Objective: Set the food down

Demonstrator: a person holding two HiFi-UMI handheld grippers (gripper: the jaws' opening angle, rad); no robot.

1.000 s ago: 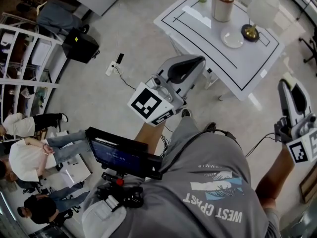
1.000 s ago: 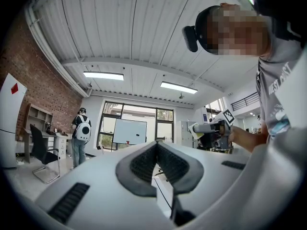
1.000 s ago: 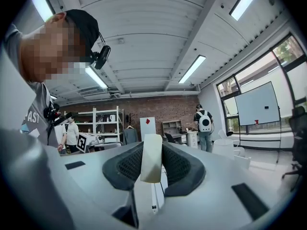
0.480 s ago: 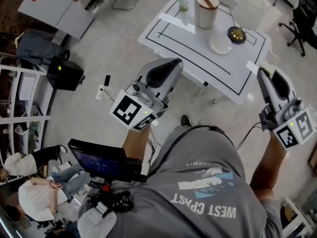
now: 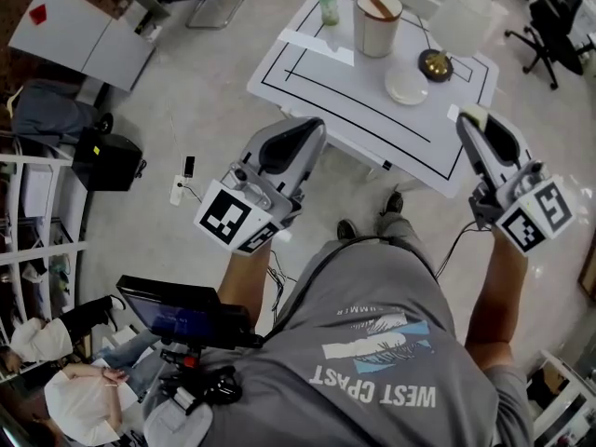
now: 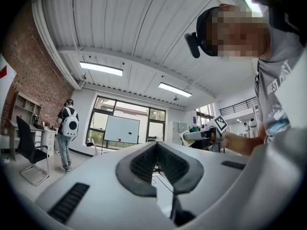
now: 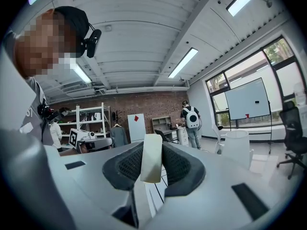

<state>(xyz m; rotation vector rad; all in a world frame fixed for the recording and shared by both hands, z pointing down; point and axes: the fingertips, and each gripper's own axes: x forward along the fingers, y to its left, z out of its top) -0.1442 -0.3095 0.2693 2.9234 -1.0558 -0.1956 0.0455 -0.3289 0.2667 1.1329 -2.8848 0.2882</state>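
Food (image 7: pixel 151 166) sits clamped inside the right claw (image 7: pixel 153 146).

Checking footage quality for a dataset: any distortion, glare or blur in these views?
Head view: sharp, evenly lit, edges bowed by the wide angle. Left gripper view: strong fisheye, black corners, glaring ceiling strip lights. Right gripper view: same fisheye; pale flat food slice reasonably sharp.

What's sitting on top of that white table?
On the table: a bottle, a tall cylindrical container, a small white plate and a lamp. Its shade covers whatever lies beneath it.
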